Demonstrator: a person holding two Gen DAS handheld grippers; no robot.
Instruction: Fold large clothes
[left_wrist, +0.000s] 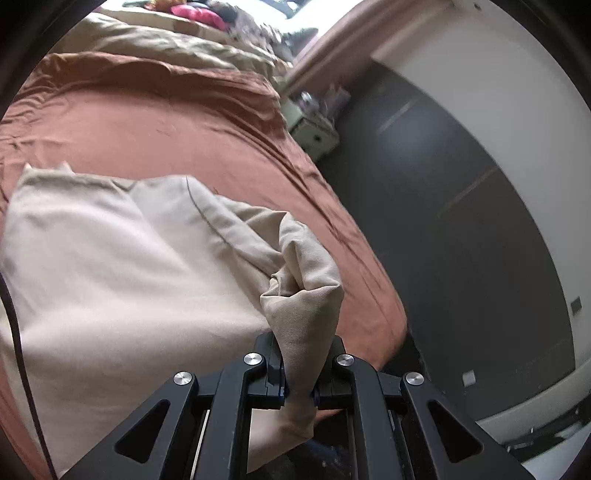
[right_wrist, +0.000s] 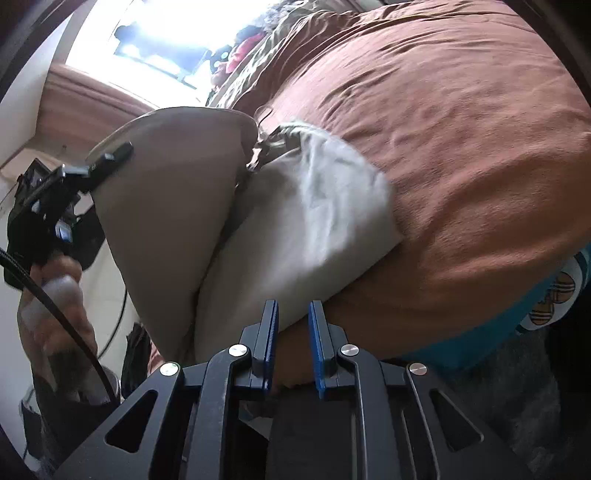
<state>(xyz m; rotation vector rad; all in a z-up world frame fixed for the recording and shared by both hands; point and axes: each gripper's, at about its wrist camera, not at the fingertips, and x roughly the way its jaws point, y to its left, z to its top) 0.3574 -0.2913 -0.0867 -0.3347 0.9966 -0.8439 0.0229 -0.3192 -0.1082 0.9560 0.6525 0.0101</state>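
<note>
Over the brown bed (left_wrist: 192, 122), the left gripper (left_wrist: 300, 373) pinches a corner of the beige trousers (left_wrist: 110, 258), probably to carry it across for a fold; the right gripper (right_wrist: 291, 332) holds nothing, jaws slightly apart.

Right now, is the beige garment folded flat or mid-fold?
Mid-fold: left gripper holds a bunched end of the beige garment lifted over the bedspread.
</note>
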